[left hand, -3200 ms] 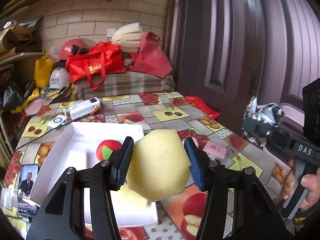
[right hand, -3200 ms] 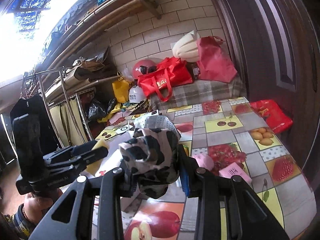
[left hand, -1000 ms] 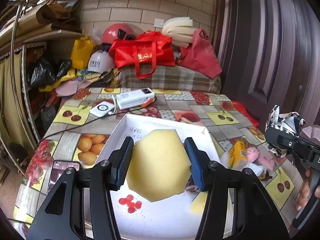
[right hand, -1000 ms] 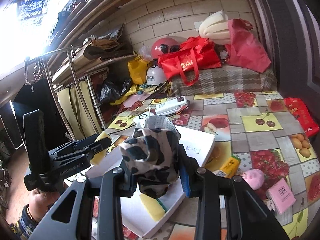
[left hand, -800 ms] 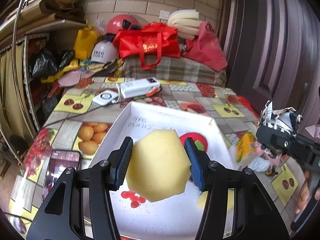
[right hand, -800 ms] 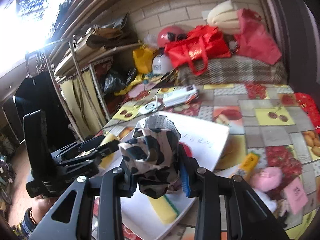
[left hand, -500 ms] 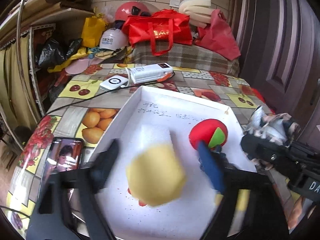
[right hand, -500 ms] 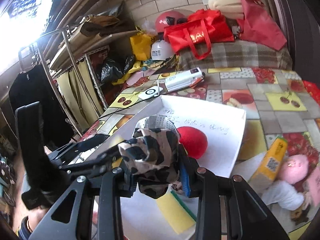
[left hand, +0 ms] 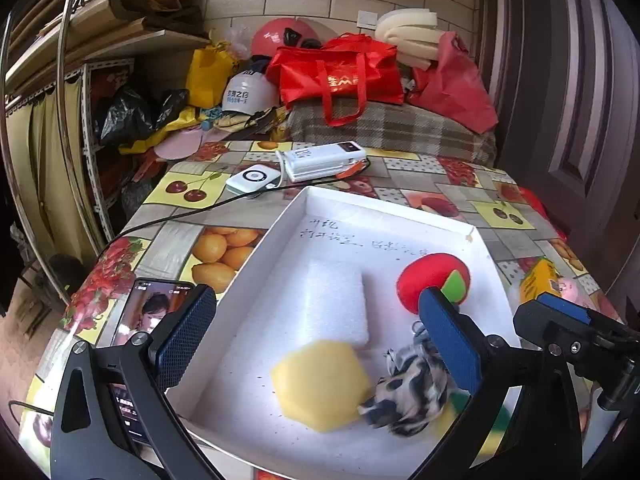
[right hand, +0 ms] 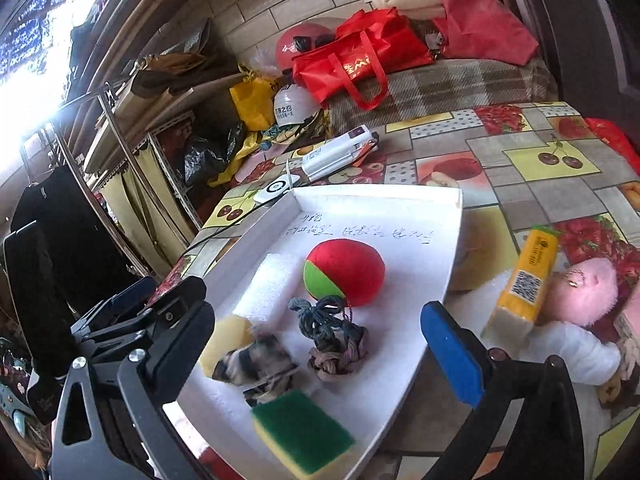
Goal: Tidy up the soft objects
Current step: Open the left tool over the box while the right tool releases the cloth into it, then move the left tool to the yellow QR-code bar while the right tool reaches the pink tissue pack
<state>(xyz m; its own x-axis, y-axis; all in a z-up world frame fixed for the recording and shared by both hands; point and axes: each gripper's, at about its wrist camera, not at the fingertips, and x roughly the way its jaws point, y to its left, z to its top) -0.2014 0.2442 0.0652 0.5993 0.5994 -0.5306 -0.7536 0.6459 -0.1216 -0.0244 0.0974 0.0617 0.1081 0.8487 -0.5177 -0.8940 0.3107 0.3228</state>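
A white tray [left hand: 304, 204] [right hand: 452, 240] holds a yellow sponge [left hand: 320, 384] [right hand: 226, 338], a black-and-white patterned cloth [left hand: 408, 388] [right hand: 256, 364], a red-and-green ball [left hand: 432, 280] [right hand: 344, 272], a white foam block [left hand: 332, 300] [right hand: 268, 284], a knotted rope [right hand: 330, 340] and a green-and-yellow scrub sponge [right hand: 304, 432]. My left gripper [left hand: 316, 344] is open and empty above the yellow sponge. My right gripper [right hand: 316, 344] is open and empty above the cloth and rope.
On the fruit-print tablecloth, a yellow pack [right hand: 528, 276], a pink plush [right hand: 580, 292] and a white soft item [right hand: 568, 344] lie right of the tray. A phone [left hand: 156, 308] lies left of it. A power bank [left hand: 324, 160] and charger [left hand: 252, 178] sit behind.
Both grippers opened. The yellow sponge dropped from the left gripper and the patterned cloth from the right gripper; both now lie in the tray. Both grippers moved closer over the tray.
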